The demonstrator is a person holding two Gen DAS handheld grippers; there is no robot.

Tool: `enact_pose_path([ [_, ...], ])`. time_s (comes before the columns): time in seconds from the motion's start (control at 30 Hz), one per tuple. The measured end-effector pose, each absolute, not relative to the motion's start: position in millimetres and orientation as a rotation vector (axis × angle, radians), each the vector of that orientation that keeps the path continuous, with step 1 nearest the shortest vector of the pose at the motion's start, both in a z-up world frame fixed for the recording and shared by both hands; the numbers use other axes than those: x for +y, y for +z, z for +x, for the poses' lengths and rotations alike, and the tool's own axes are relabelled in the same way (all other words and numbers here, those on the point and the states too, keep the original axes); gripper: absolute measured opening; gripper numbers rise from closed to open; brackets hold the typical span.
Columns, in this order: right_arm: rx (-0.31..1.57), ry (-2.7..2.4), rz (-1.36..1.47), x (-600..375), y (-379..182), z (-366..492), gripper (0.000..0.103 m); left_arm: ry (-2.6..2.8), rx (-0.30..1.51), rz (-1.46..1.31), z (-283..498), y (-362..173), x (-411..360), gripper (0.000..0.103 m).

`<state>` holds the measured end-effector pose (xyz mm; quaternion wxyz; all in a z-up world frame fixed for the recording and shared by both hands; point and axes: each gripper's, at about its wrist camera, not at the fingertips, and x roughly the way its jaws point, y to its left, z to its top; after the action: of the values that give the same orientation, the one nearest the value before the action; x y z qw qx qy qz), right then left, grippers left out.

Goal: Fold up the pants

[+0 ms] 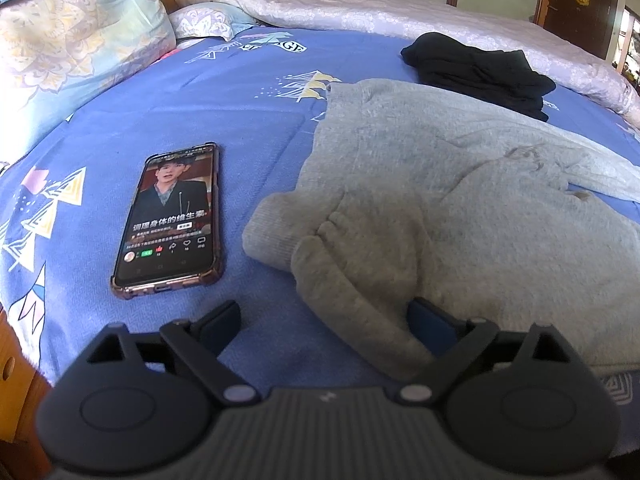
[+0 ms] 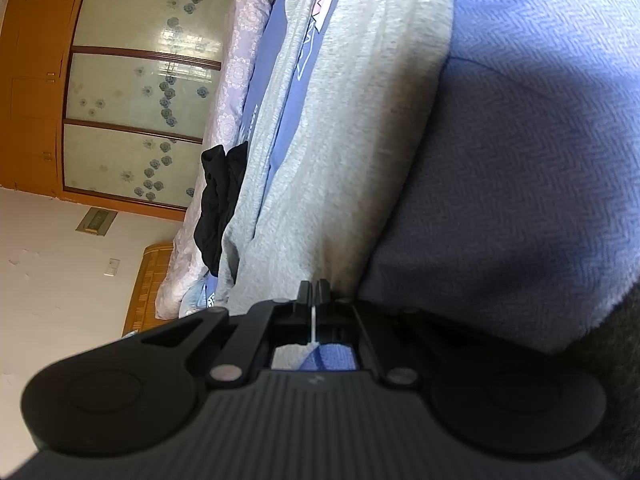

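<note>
Pants (image 1: 460,208) of pale grey knit lie on the blue printed bedsheet (image 1: 200,92), bunched at the near end, where a rolled fold of the fabric hangs forward between the fingers of the left gripper (image 1: 324,312). That gripper is spread wide: its left finger (image 1: 224,312) sits clear on the sheet, and the right finger (image 1: 428,320) is tucked against the underside of the fold, so nothing is pinched yet.

From the right wrist view, tilted sideways, the grey cloth runs away in a long strip (image 2: 340,140) across the sheet. The right gripper (image 2: 314,292) has its fingers pressed together, and a thin pale edge shows between them; it looks like the hem of the pants, though the grip point is small and shadowed.

To the left of the pants, apart from them, a phone (image 1: 170,220) in a clear case lies face up with a video playing; its caption reads "调理身体的维生素". Part of a printed word on the sheet ends in "GE" (image 1: 290,47). A black garment (image 1: 480,72) lies folded beyond the pants, near a lilac quilt (image 1: 360,12). Floral pillows (image 1: 72,40) rest at the headboard.
</note>
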<state>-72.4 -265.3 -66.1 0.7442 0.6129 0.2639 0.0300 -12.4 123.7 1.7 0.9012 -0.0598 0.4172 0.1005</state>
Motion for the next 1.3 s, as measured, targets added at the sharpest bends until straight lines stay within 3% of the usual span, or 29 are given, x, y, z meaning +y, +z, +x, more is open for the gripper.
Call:
enact_pose_path([
  [0.37,0.584,0.038,1.296,-253.7,-57.7,-73.8,0.002,0.208,0.882,-0.117,-9.8,2.7,125.5,0.095],
  [0.4,0.588,0.033,1.283,-251.4,-55.8,-73.4,0.002,0.206,0.897,-0.118,-8.9,5.2,126.3,0.094],
  [0.47,0.620,0.022,1.227,-249.1,-46.5,-71.2,0.002,0.177,0.920,-0.155,-7.8,15.0,130.9,0.079],
  [0.57,0.582,-0.001,1.030,-251.1,-6.6,-71.6,0.016,0.144,0.854,-0.214,-4.2,43.5,144.7,0.077],
  [0.8,0.534,-0.090,0.769,-314.6,67.6,-12.9,0.017,0.162,0.719,0.011,98.8,107.3,149.2,0.078],
  [0.93,0.589,-0.205,0.723,-356.5,85.2,54.5,0.018,0.122,0.680,0.248,183.9,101.9,124.4,0.083],
  [1.0,0.586,-0.238,0.718,-380.0,89.4,96.2,0.025,0.084,0.691,0.339,225.9,84.8,112.7,0.084],
  [1.07,0.602,-0.299,0.715,-397.5,88.8,136.7,0.039,0.040,0.712,0.409,257.3,64.3,103.5,0.088],
  [1.23,0.697,-0.460,0.621,-437.0,76.6,243.2,0.054,-0.010,0.763,0.512,310.9,18.6,92.6,0.088],
  [1.3,0.743,-0.531,0.560,-448.7,66.4,272.4,0.056,-0.034,0.786,0.515,322.3,6.6,93.9,0.082],
])
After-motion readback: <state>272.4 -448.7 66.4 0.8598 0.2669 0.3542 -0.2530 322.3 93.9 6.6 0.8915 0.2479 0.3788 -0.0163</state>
